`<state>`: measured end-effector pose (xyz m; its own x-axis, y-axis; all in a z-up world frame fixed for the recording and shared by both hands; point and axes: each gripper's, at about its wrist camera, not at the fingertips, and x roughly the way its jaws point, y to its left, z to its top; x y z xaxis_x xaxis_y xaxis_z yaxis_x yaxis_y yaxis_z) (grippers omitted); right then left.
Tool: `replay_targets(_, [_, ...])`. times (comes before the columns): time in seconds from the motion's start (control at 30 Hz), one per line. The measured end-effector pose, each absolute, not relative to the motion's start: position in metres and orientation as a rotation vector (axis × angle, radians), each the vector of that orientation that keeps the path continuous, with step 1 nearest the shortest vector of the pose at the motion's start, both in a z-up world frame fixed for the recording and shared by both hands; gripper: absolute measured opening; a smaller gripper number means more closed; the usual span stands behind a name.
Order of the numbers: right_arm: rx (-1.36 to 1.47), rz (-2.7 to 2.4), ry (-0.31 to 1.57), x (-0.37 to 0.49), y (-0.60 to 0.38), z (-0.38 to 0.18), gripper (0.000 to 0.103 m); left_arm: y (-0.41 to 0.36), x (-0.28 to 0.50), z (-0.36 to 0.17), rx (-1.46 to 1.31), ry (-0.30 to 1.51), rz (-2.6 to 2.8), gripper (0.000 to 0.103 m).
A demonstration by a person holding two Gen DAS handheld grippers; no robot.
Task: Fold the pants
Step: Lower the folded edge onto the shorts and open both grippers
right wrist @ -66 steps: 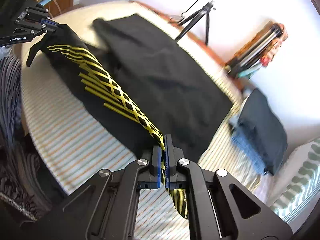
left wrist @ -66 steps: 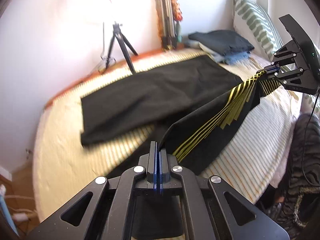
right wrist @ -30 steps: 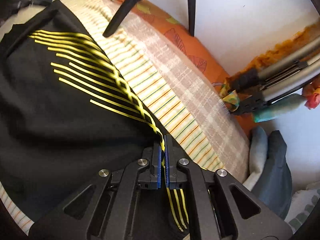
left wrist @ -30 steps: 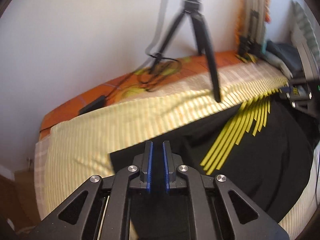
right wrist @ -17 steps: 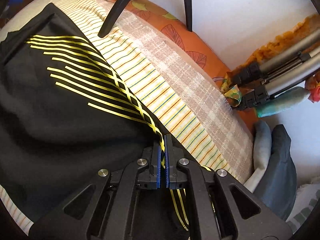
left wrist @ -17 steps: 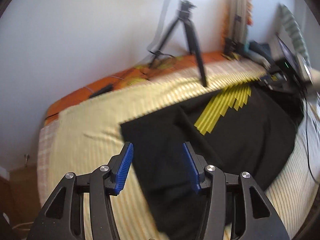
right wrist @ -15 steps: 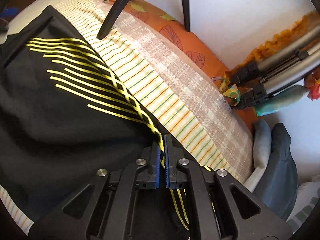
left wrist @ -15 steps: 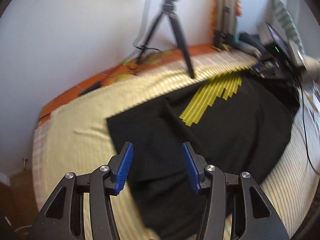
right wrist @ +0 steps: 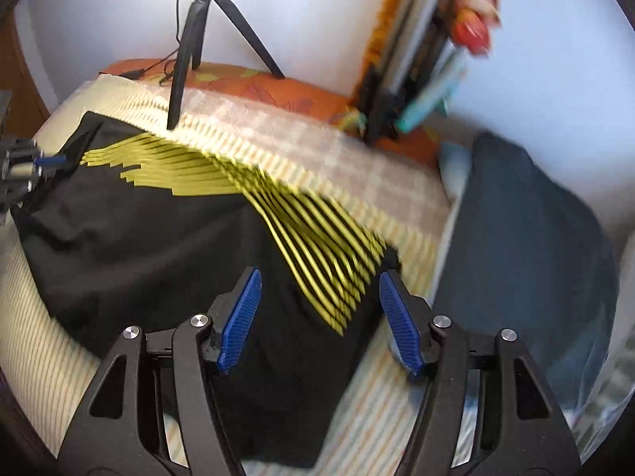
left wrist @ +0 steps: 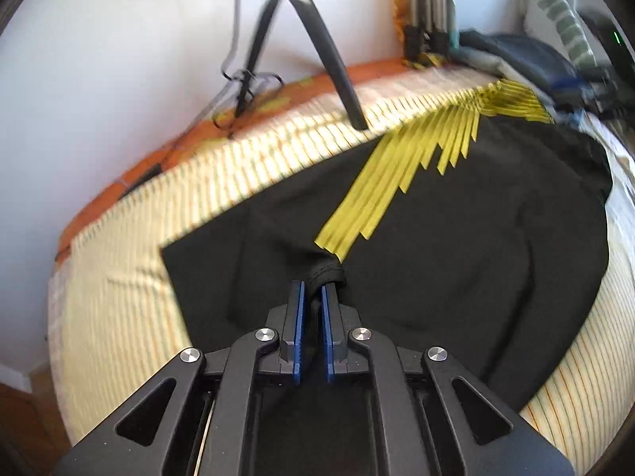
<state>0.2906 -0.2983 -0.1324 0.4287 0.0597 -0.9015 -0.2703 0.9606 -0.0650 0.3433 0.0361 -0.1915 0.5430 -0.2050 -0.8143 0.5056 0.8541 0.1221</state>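
The black pants [left wrist: 456, 246] with yellow stripes [left wrist: 401, 174] lie folded over on the striped bed. My left gripper [left wrist: 312, 289] is shut on a bunched black hem of the pants at their near edge. In the right wrist view the pants [right wrist: 158, 238] lie spread below my right gripper [right wrist: 317, 297], which is open and empty just above the striped end of the cloth [right wrist: 317, 254]. The left gripper shows at the far left of that view [right wrist: 20, 170].
A black tripod [right wrist: 198, 39] stands on the bed's far edge by the wall. A pile of folded dark clothes [right wrist: 528, 246] lies right of the pants. A bundle of poles [right wrist: 416, 59] leans on the wall. A striped pillow [left wrist: 559, 8] is at the back right.
My right gripper has opened and let go of the striped end of the pants. My left gripper, open half a second ago, has shut on the black hem.
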Motion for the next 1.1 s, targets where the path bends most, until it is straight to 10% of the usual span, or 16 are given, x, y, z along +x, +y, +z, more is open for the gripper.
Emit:
replay_targets(0.47, [-0.082,0.125,1.169,0.329,-0.320,-0.160,0.064,0.077,0.384,-0.191,0.291,0.866,-0.272,0.003])
replay_targets(0.6, [-0.142,0.085,1.194,0.337,-0.311,-0.177,0.035,0.076,0.393,-0.194,0.306,0.857,-0.242,0.003])
replay_targets(0.77, [-0.185,0.041,1.176,0.337,-0.308,-0.183,0.027,0.080,0.406,-0.201,0.326,0.856,-0.198,0.003])
replay_targets(1.1, [-0.131,0.058,1.115,0.313,-0.309,-0.139,0.038,0.109,0.383,-0.175,0.277,0.839,-0.123,0.014])
